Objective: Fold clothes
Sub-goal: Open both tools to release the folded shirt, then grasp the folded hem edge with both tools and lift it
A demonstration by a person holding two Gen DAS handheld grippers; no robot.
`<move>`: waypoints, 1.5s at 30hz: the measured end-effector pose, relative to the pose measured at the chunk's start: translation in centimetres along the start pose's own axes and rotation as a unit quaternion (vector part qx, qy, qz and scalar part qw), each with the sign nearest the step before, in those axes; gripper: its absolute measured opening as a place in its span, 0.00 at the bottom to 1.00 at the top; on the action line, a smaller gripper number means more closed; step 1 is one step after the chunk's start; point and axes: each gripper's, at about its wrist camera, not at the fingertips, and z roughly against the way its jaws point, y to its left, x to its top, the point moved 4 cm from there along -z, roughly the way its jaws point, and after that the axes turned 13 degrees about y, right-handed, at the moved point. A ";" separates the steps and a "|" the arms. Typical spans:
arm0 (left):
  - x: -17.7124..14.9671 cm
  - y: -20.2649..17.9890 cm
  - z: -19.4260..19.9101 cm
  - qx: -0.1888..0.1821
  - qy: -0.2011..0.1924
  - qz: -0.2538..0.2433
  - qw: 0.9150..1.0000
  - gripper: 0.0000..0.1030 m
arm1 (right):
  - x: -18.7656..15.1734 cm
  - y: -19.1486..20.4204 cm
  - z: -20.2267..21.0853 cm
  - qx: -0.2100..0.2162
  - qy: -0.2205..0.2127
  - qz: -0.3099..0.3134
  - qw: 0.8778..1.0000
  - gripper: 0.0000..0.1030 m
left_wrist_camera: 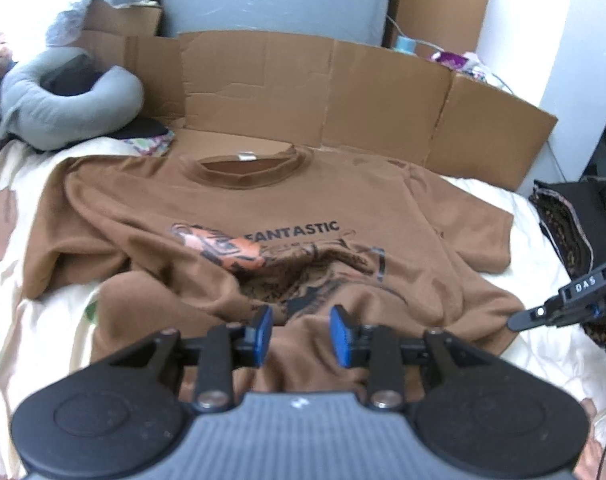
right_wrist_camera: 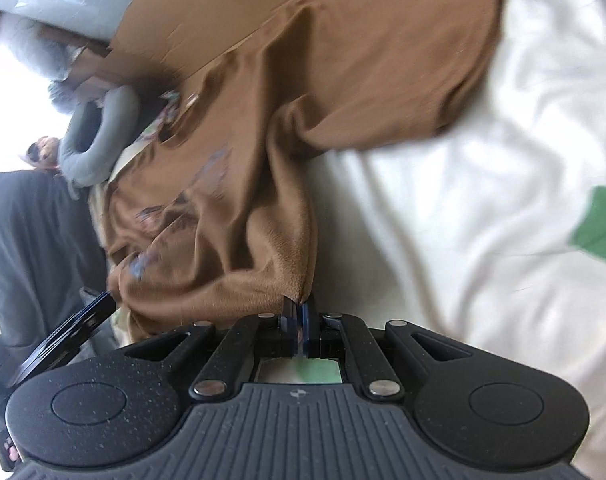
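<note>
T-shirt: your brown T-shirt (left_wrist_camera: 263, 208) lies chest-up on the cream bedspread (left_wrist_camera: 43, 320), collar toward the cardboard, its lower half rumpled into soft, fuzzy-looking folds.
Print: you can read "FANTASTIC" in dark letters beside an orange face; the folds crease and swallow the rest of the graphic.
Left gripper: your left gripper (left_wrist_camera: 301, 330) sits with its blue pads apart, a clear gap between them, nothing held; it hangs over the bunched hem area.
Right gripper: your right gripper (right_wrist_camera: 299, 312) has its fingers pressed together on a pinch of the shirt's hem edge, fabric drawn up into a peak at the tips.
Bedspread: smooth cream cloth with green patches, wrinkled in the right wrist view.
Cardboard: a flattened brown cardboard sheet (left_wrist_camera: 343, 92), creased into panels, stands behind the collar.
Pillow: a grey U-shaped neck pillow (left_wrist_camera: 63, 96), plump and matte, rests at the far left.
Hard to make out: the right wrist view is motion-blurred, so the print there is only smears; the near hem is hidden behind the left gripper's body; the dark patterned cloth (left_wrist_camera: 567, 224) at the right edge is cut off.
</note>
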 end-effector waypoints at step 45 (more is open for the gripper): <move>-5.6 13.0 -8.0 0.102 0.040 0.050 0.993 0.31 | -2.8 0.1 -6.4 0.000 0.062 0.027 0.998 0.40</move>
